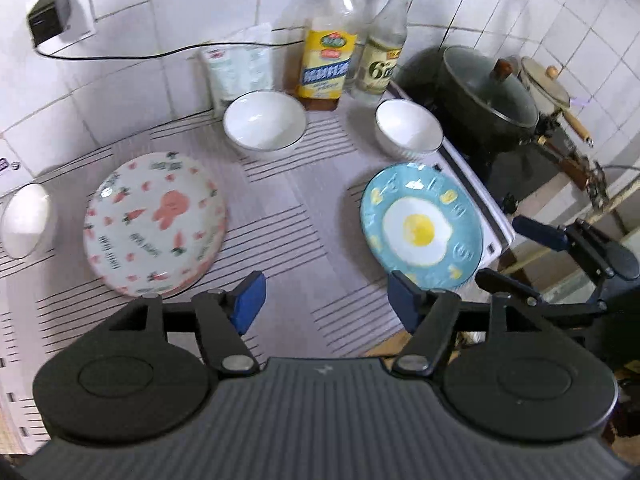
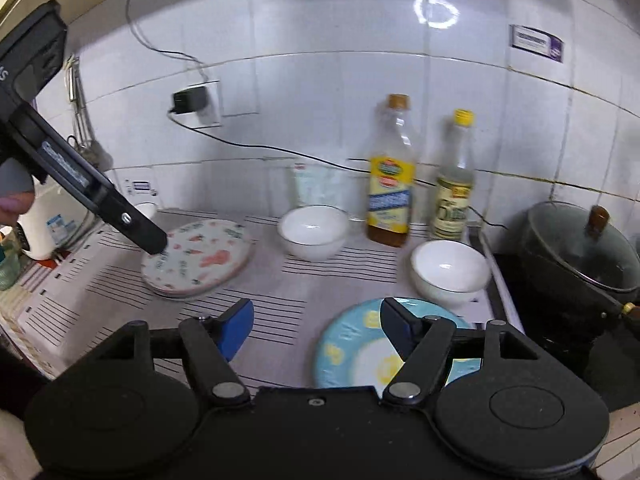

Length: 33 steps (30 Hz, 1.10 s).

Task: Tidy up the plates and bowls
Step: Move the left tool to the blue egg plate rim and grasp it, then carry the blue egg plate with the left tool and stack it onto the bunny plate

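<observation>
Both grippers are held released, nothing grasped: left gripper (image 1: pixel 326 300) at six o'clock of the counter (image 1: pixel 304 208); right gripper (image 2: pixel 316 330) above the egg plate (image 2: pixel 348 344).

two bottles (image 1: pixel 328 40), lidded pot (image 1: pixel 488 96), charger (image 2: pixel 190 100)

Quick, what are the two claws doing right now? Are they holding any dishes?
Left claw: open, holding nothing.
Right claw: open, holding nothing; the blue egg plate lies below it.
</observation>
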Each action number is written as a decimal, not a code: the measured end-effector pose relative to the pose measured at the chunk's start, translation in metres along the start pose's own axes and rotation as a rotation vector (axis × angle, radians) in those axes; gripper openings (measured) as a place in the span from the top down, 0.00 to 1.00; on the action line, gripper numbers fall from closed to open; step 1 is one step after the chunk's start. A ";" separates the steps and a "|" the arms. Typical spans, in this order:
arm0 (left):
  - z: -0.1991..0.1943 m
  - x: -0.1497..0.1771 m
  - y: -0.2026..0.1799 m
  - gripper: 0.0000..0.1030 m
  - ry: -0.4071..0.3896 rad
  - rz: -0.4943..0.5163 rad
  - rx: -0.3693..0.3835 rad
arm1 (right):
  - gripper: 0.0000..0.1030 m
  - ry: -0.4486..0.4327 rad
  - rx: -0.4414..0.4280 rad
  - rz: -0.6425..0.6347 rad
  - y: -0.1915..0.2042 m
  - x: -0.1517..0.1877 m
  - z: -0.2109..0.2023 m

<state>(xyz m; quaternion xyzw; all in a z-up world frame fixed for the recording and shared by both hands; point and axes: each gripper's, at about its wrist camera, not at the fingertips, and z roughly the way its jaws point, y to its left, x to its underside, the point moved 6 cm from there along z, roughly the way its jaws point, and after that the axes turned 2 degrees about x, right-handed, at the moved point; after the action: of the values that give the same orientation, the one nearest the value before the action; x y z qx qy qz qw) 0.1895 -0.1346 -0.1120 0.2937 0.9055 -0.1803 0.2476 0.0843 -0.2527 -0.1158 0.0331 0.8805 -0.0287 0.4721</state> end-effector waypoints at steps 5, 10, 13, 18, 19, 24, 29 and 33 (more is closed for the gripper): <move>0.034 0.004 -0.023 0.29 -0.044 0.005 0.000 | 0.27 0.015 0.009 0.009 -0.047 0.028 0.019; 0.080 0.009 -0.031 0.29 -0.023 -0.040 0.021 | 0.27 0.088 0.037 0.125 -0.088 0.059 0.044; 0.115 0.012 -0.030 0.29 -0.039 -0.035 0.032 | 0.27 0.128 0.042 0.209 -0.110 0.082 0.063; 0.165 0.016 -0.029 0.30 -0.018 -0.060 0.057 | 0.28 0.135 0.051 0.339 -0.134 0.113 0.089; 0.174 0.018 -0.030 0.31 -0.012 -0.062 0.057 | 0.31 0.137 0.060 0.352 -0.136 0.118 0.094; 0.210 0.019 -0.035 0.40 0.077 -0.110 0.060 | 0.43 0.125 0.043 0.374 -0.137 0.124 0.106; 0.221 0.016 -0.043 0.65 0.081 -0.115 0.072 | 0.62 0.104 0.044 0.406 -0.139 0.122 0.111; 0.224 0.015 -0.045 0.76 0.059 -0.105 0.073 | 0.75 0.103 0.062 0.420 -0.144 0.127 0.107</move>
<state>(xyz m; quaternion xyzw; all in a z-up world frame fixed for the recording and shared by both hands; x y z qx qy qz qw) 0.2270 -0.2679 -0.2939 0.2598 0.9194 -0.2172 0.2003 0.0912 -0.4014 -0.2780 0.2317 0.8760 0.0447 0.4207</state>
